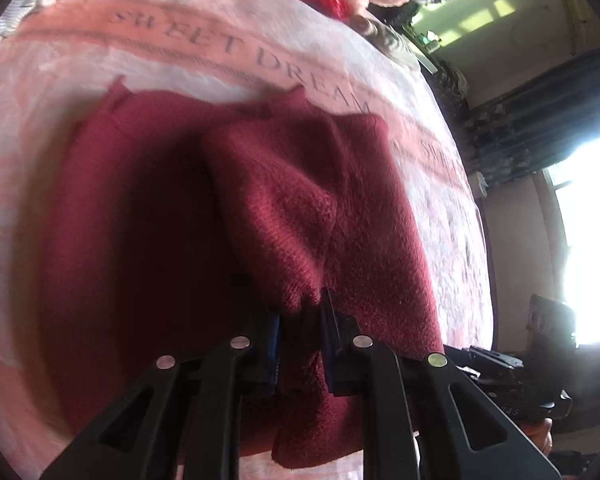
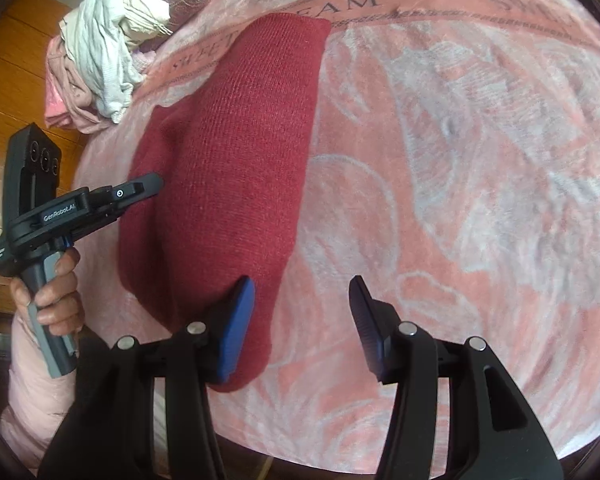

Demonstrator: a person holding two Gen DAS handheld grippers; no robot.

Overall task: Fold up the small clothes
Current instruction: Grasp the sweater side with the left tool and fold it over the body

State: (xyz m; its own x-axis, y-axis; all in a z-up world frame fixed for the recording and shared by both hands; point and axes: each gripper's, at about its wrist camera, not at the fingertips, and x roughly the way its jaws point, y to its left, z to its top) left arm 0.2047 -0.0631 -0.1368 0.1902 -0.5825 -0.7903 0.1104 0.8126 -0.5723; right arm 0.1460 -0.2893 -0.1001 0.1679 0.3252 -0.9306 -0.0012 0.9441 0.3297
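Dark red knitted sweater (image 2: pixel 228 168) spread lengthwise on a pink blanket (image 2: pixel 460 184) printed with "SWEET DREAM", one side doubled over along a long fold. Left of the sweater, at the blanket's edge, a heap of pale crumpled clothes (image 2: pixel 100 52) with wooden floor (image 2: pixel 16 60) beyond. Also left of the sweater, a hand (image 2: pixel 52 300) in a pink sleeve gripping the handle of the left gripper (image 1: pixel 300 316), fingers reaching onto the red knit. Seen from that gripper's own camera, jaws clamped on a bunched fold of the sweater, fabric pinched between the blue pads (image 1: pixel 274 344). Toward the sweater's right edge, right gripper (image 2: pixel 302 320) released, jaws apart, left pad (image 2: pixel 236 328) over the knit's near corner, right pad over bare blanket, nothing between them.
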